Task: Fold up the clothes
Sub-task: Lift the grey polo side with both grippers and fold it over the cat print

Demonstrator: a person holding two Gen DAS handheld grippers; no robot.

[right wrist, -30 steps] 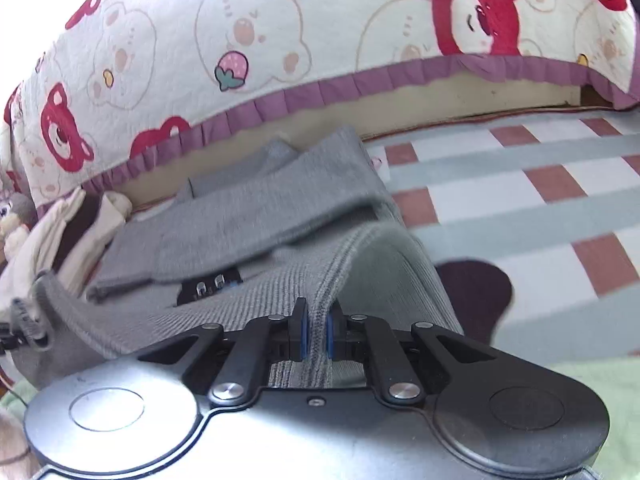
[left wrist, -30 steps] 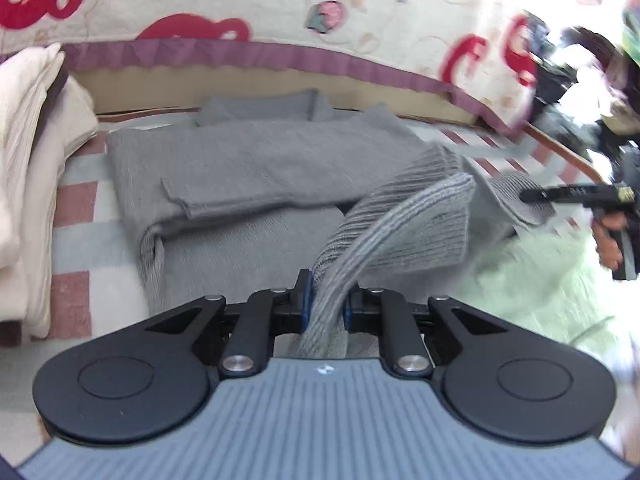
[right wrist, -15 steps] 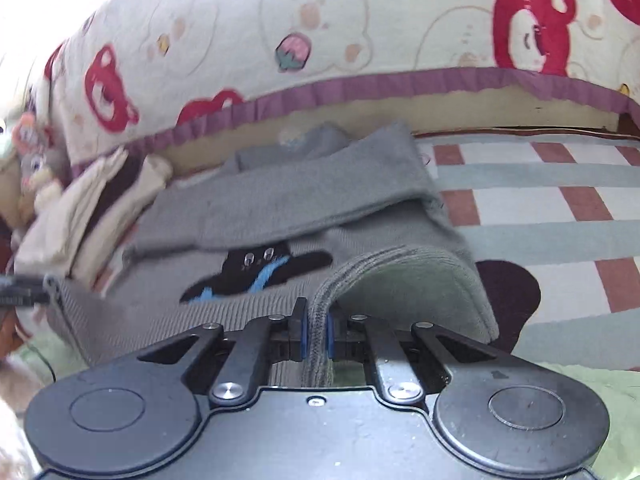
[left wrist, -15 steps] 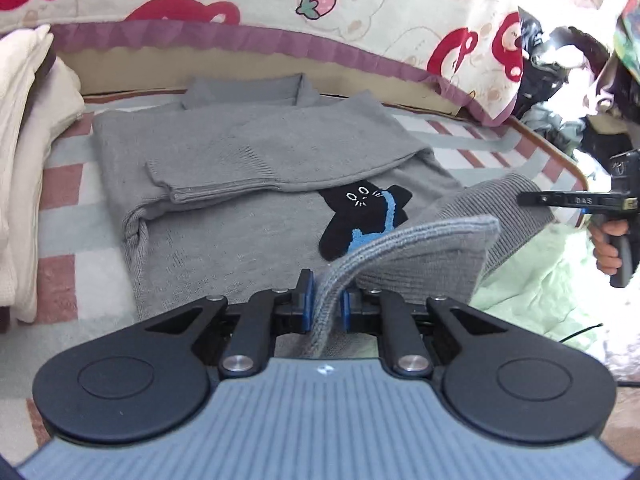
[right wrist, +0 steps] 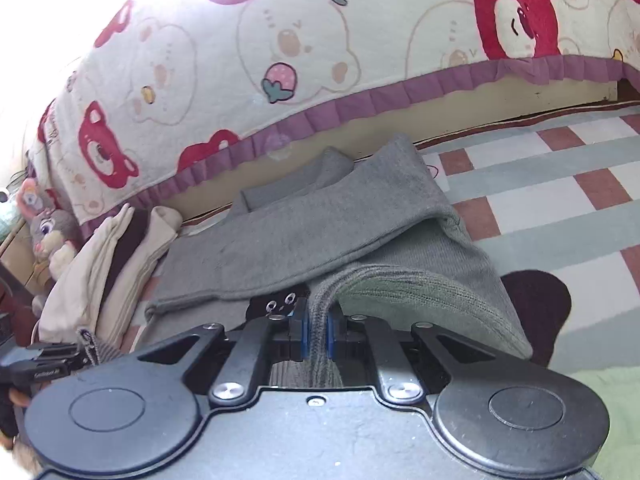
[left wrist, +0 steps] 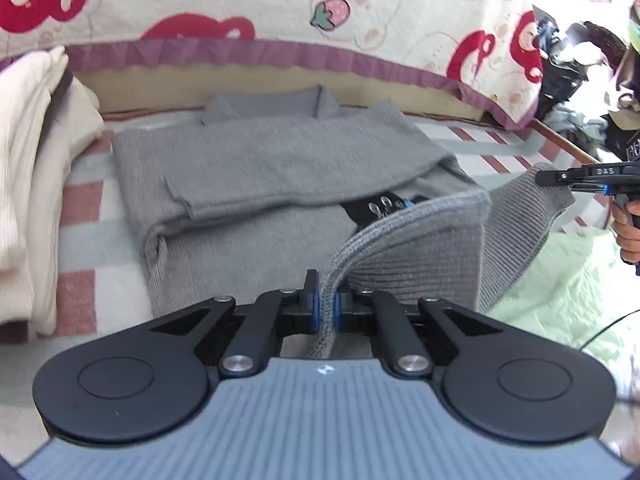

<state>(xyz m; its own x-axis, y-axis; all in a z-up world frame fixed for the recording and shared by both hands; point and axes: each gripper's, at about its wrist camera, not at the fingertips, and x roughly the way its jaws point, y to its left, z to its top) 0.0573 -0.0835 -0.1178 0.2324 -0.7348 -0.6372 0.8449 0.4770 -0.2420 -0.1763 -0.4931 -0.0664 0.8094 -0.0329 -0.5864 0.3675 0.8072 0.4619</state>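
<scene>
**Ribbed hem pinched at both corners**

A soft grey knit sweater (left wrist: pixel 256 168) lies on the checked blanket (left wrist: pixel 80 204), sleeves folded across. Its ribbed hem (left wrist: pixel 424 248) arches up. The left gripper (left wrist: pixel 326 308) and right gripper (right wrist: pixel 316 332) each clench it, nearly closed.

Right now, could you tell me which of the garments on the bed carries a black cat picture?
The grey sweater, whose hem both grippers pinch; the cream folded clothes piled beside it are plain.

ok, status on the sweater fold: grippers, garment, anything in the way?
Left gripper and right gripper both shut on the grey sweater hem. Hem lifted, sleeves already folded in. Cream clothes pile beside it, not blocking.
</scene>
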